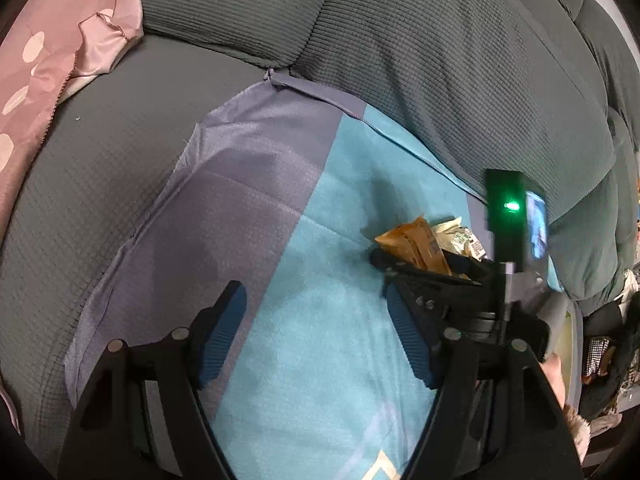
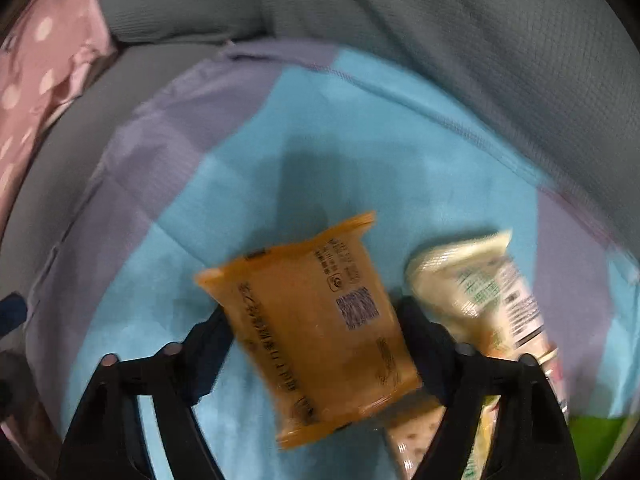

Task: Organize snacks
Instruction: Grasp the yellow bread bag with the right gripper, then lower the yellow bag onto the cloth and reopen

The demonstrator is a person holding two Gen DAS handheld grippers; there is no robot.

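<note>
My right gripper (image 2: 316, 320) is shut on an orange snack packet (image 2: 320, 328), held between its two black fingers above the blue cloth (image 2: 340, 128). The packet (image 1: 416, 246) also shows in the left wrist view, in the right gripper (image 1: 390, 264). A cream and green snack packet (image 2: 480, 288) lies on the cloth just right of the orange one; it also shows in the left wrist view (image 1: 460, 236). More packets (image 2: 416, 436) lie partly hidden under the right finger. My left gripper (image 1: 318, 332) is open and empty over the cloth.
The blue and purple cloth (image 1: 280, 200) is spread on a grey sofa seat (image 1: 100, 168). Grey back cushions (image 1: 400, 40) rise behind it. A pink dotted fabric (image 1: 48, 52) lies at the far left. A green thing (image 2: 596, 436) shows at the lower right.
</note>
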